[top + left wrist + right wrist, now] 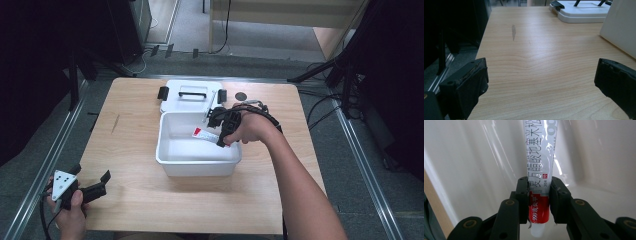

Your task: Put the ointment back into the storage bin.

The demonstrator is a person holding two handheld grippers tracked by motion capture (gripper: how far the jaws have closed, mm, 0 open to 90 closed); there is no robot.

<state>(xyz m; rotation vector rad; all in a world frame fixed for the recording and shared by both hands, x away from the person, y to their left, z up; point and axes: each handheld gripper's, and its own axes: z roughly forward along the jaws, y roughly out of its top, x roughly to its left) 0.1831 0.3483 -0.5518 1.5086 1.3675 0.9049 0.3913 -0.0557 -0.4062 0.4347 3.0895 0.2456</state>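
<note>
A white and red ointment tube (539, 167) with a white cap is clamped between the jaws of my right gripper (539, 200). In the high view that right gripper (223, 136) reaches over the right rim into the white plastic box (172, 162), and the tube (206, 134) points left inside it, above the box floor. My left gripper (102, 182) rests near the table's front left corner, held by a hand. Its black jaws stand wide apart over bare wood, as the left gripper (541, 77) view confirms, with nothing between them.
The box's white lid (187, 95) with a black handle and latches lies flat behind the box. A small dark round spot (241, 96) sits on the table to the lid's right. The wooden table (130, 145) has a grey smudge (513, 32) at left.
</note>
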